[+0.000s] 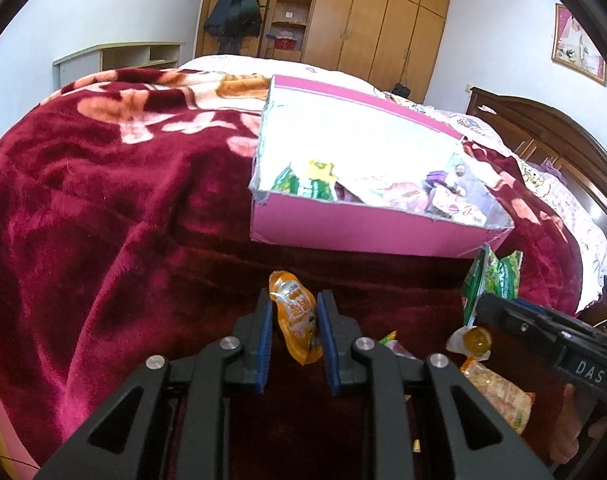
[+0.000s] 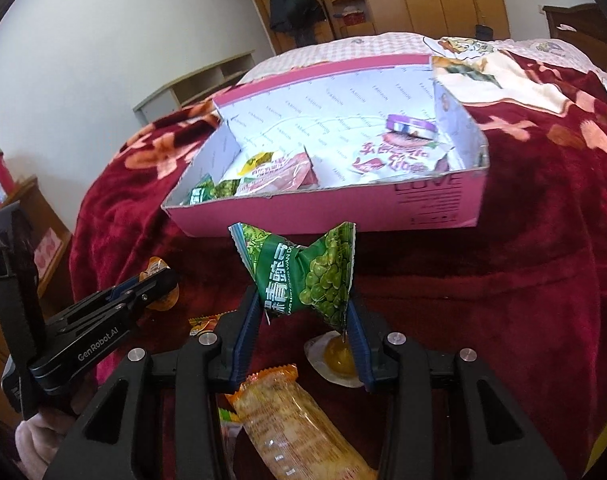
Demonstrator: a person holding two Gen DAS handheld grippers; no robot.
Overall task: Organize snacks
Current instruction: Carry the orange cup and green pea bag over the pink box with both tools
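The orange pouch (image 1: pixel 297 322) is clamped in the left tongs (image 1: pixel 294 312), the green pea packet (image 2: pixel 303 276) in the right tongs (image 2: pixel 303 312), both held just before the pink box (image 2: pixel 343 216). Only the right view shows the box's floor and its purple tin (image 2: pixel 411 126). A red blanket (image 1: pixel 103 200) covers the bed; wooden wardrobes (image 1: pixel 383 20) stand behind.

2 held pkts (image 1: pixel 297 322) (image 2: pixel 309 280), 1 pink box (image 2: pixel 343 210)
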